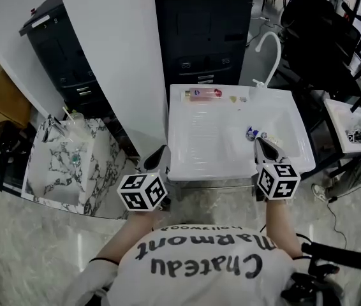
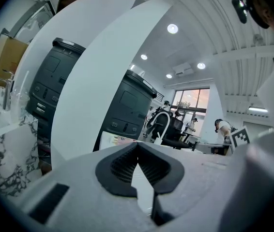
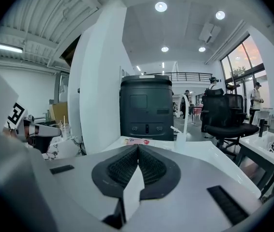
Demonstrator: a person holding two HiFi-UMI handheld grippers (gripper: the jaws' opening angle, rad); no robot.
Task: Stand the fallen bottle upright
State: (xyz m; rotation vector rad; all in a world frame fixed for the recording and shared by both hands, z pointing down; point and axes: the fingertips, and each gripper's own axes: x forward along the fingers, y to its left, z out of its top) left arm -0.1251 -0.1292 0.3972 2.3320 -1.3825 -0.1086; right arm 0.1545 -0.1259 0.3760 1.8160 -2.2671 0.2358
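Observation:
The fallen bottle (image 1: 203, 94), clear with a pink label, lies on its side along the back rim of the white sink table (image 1: 187, 164). It shows small and far off in the right gripper view (image 3: 138, 141). My left gripper (image 1: 158, 158) hovers at the table's front left corner, its jaws shut and empty (image 2: 137, 146). Over the front right corner, my right gripper (image 1: 266, 148) also has its jaws shut on nothing (image 3: 138, 146). Both point toward the back of the table, well short of the bottle.
A white curved faucet (image 1: 266, 50) rises at the back right. A small blue-and-white object (image 1: 255, 133) lies in the basin near my right gripper. A marble-patterned stand (image 1: 66, 164) is at the left, with black cabinets (image 1: 199, 30) and a white pillar (image 1: 117, 62) behind.

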